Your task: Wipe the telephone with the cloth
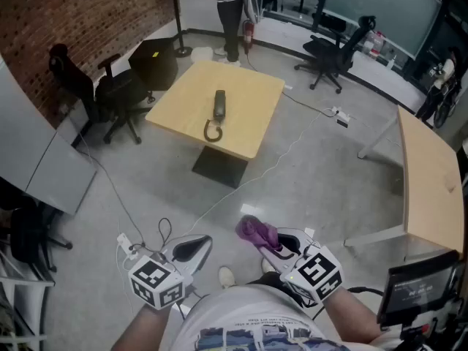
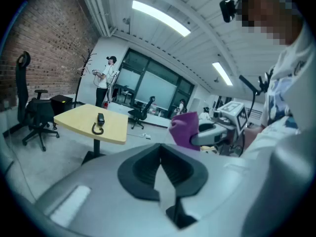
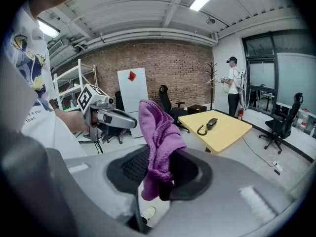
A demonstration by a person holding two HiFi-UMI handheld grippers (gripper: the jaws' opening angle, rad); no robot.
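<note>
A dark telephone handset [image 1: 219, 105] with its coiled cord lies on the square yellow table [image 1: 248, 130] far ahead; the handset [image 2: 100, 118] also shows small in the left gripper view, and the handset [image 3: 212, 123] in the right gripper view. My right gripper [image 1: 265, 241] is shut on a purple cloth [image 1: 256, 230], which stands bunched up between its jaws [image 3: 159, 141]. My left gripper [image 1: 196, 248] is shut with nothing in it, low and close to my body. Both grippers are well short of the table.
Black office chairs [image 1: 110, 93] stand left of the table and another chair [image 1: 333, 50] behind it. A person [image 1: 229, 13] stands at the far side. A second long table [image 1: 431, 181] runs along the right. Cables [image 1: 292, 148] trail over the grey floor.
</note>
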